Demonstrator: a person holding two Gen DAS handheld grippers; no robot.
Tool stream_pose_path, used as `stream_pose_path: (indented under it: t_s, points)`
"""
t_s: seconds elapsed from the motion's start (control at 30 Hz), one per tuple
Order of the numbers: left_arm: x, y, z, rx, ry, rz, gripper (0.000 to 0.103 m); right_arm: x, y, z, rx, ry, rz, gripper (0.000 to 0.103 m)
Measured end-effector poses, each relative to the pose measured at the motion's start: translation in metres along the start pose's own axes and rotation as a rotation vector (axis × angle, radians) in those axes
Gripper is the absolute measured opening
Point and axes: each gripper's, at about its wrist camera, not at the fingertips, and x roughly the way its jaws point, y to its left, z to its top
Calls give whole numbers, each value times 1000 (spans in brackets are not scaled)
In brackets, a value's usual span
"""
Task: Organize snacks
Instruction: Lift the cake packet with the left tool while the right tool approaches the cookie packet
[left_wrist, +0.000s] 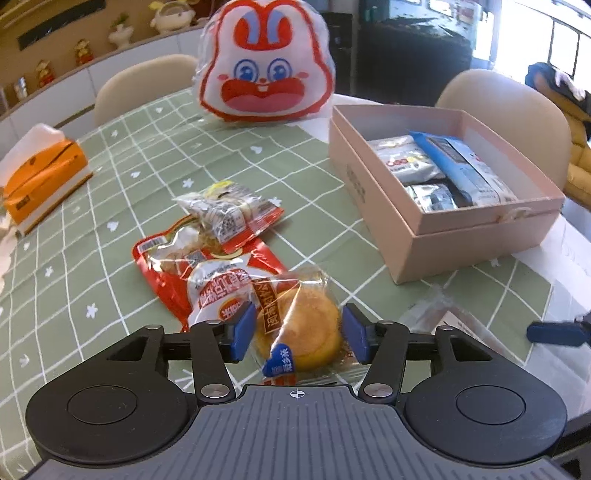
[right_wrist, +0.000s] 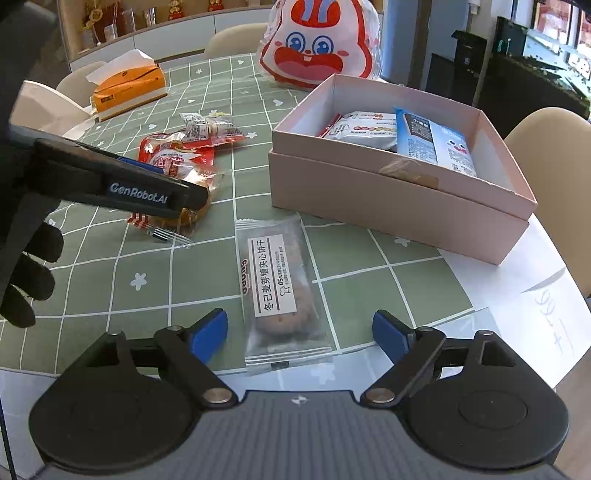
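Observation:
A round yellow pastry (left_wrist: 310, 317) in a clear wrapper lies on the green checked tablecloth. My left gripper (left_wrist: 299, 332) is open, its blue pads on either side of the pastry with a small gap on both sides. A grey biscuit packet (right_wrist: 275, 280) lies between the widely spread fingers of my open right gripper (right_wrist: 300, 334), untouched. A red snack pack (left_wrist: 207, 280) and a small silver-and-red pack (left_wrist: 229, 210) lie just beyond the pastry. The pink box (left_wrist: 461, 236) stands open at the right, with a blue packet (left_wrist: 458, 166) and white packets (left_wrist: 406, 158) inside.
A rabbit-face bag (left_wrist: 266, 62) stands at the far side of the table, and an orange tissue box (left_wrist: 40, 177) is at the far left. White paper (right_wrist: 535, 280) lies under the box near the table's right edge. Beige chairs (left_wrist: 509, 110) ring the table. A gloved hand (right_wrist: 29, 273) holds the left gripper.

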Motion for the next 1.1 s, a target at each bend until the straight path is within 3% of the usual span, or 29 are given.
stream_pose_path:
  t_s: [0.37, 0.63, 0.93, 1.1]
  points:
    - [0, 6, 2, -35, 13, -29, 58, -1, 0, -7, 2, -38, -1, 89]
    - [-30, 10, -20, -79, 27, -99, 52, -3, 0, -10, 3, -50, 4, 92]
    - [-60, 16, -47, -118, 58, -153, 49, 2, 1, -2, -35, 23, 37, 100]
    - [-65, 23, -53, -153, 66, -156, 48, 3, -5, 19, 18, 57, 78, 91]
